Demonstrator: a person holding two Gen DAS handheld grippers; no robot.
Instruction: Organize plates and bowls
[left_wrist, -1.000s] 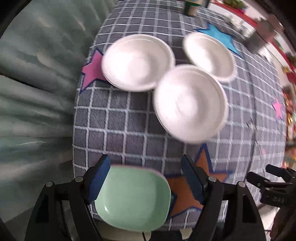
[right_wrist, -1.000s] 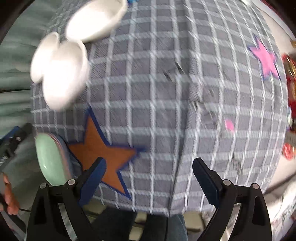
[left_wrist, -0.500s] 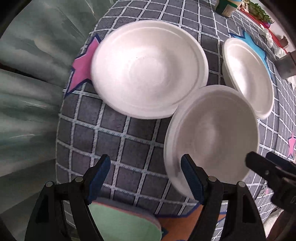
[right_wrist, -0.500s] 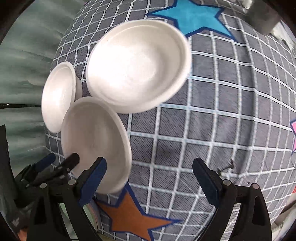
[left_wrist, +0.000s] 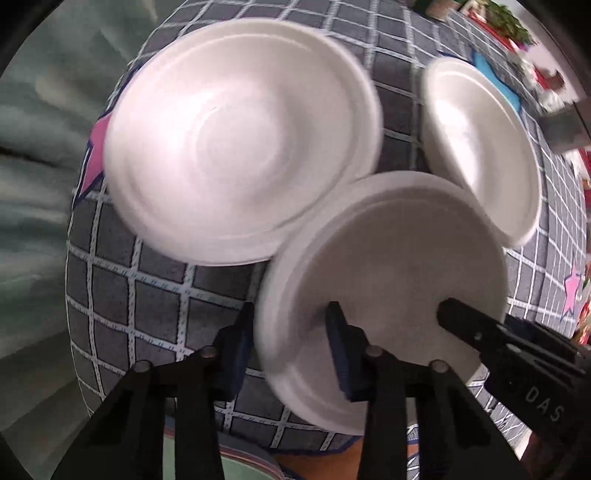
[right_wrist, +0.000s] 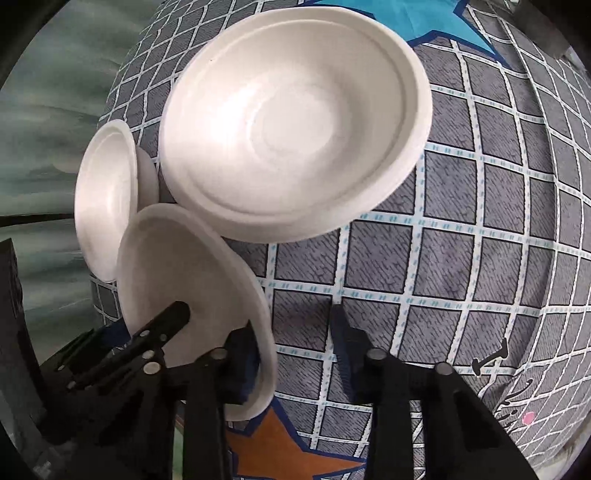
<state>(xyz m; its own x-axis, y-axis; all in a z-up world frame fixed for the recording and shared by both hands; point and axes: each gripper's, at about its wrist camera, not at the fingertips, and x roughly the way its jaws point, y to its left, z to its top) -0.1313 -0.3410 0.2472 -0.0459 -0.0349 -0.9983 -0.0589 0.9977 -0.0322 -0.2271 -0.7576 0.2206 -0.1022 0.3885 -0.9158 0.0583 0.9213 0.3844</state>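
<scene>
Three white foam bowls sit on a grey checked tablecloth. In the left wrist view the near bowl (left_wrist: 399, 280) has its left rim between the fingers of my left gripper (left_wrist: 291, 343), whose jaws stand narrowed but apart on either side of the rim. The far-left bowl (left_wrist: 236, 140) and the right bowl (left_wrist: 480, 144) lie behind. In the right wrist view my right gripper (right_wrist: 295, 350) straddles the near bowl's (right_wrist: 177, 280) right rim, its jaws also apart. A large bowl (right_wrist: 295, 118) and a third bowl (right_wrist: 107, 206) lie beyond.
A mint green plate (left_wrist: 192, 461) lies at the table's near edge under my left gripper. Coloured stars mark the cloth, an orange one (right_wrist: 291, 439) near my right gripper. A grey-green curtain (left_wrist: 33, 155) hangs left. Clutter stands at the far right edge (left_wrist: 554, 122).
Both grippers moved forward to the near bowl and their jaws narrowed around its opposite rims. The green plate dropped almost out of the left view.
</scene>
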